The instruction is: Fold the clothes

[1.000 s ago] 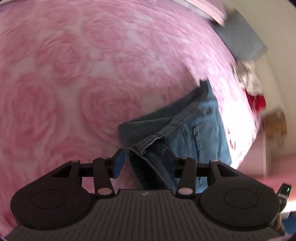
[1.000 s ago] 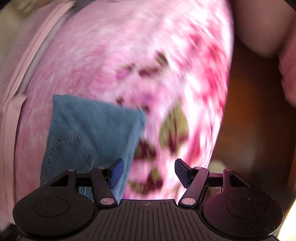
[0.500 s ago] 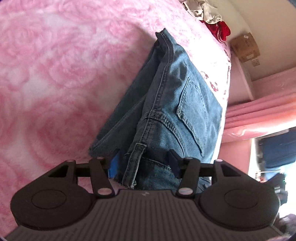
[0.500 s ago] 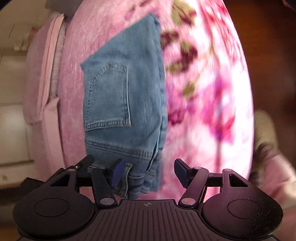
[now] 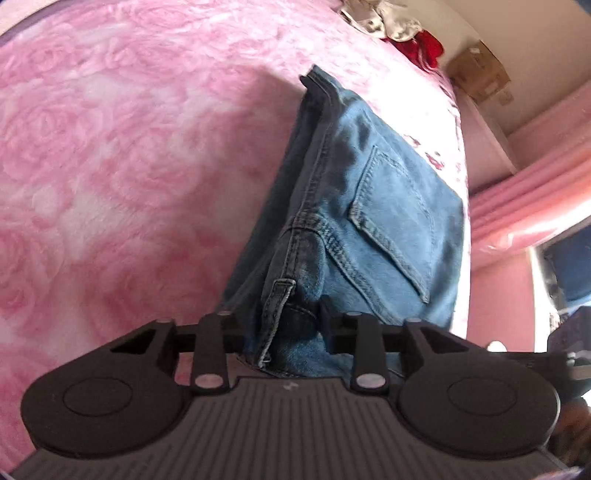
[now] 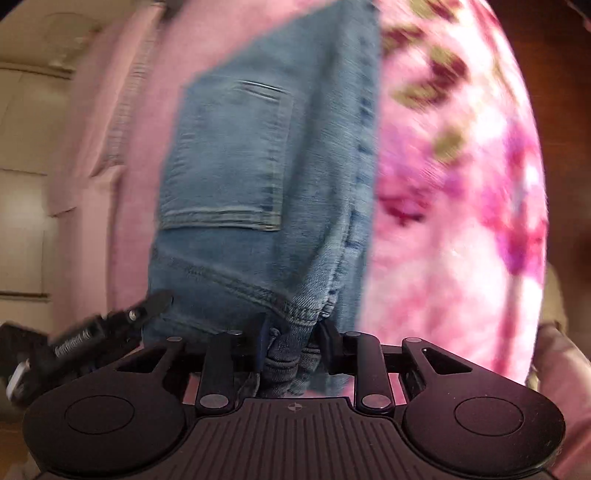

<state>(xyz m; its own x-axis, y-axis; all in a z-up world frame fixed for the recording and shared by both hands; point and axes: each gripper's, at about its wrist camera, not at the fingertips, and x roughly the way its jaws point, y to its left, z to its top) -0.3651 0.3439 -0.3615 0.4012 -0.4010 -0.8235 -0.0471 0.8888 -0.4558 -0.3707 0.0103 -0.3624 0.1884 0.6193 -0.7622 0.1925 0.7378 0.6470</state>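
Observation:
A pair of folded blue jeans (image 5: pixel 369 206) lies on a pink rose-patterned bed cover (image 5: pixel 129 147), back pocket up. My left gripper (image 5: pixel 282 319) is shut on the waistband end near a belt loop. In the right wrist view the same jeans (image 6: pixel 266 166) stretch away from me. My right gripper (image 6: pixel 293 343) is shut on the bunched waistband at the other corner. The left gripper (image 6: pixel 110 325) shows at the lower left of the right wrist view.
A heap of white and red clothes (image 5: pixel 402 29) lies at the far edge of the bed. A cardboard box (image 5: pixel 476 70) stands beyond it by the wall. Pink curtains (image 5: pixel 528 206) hang at the right. The bed's floral edge (image 6: pixel 461 184) falls to a dark floor.
Both grippers have moved in onto the jeans' waistband and closed on it. The right gripper was open and beside the jeans before.

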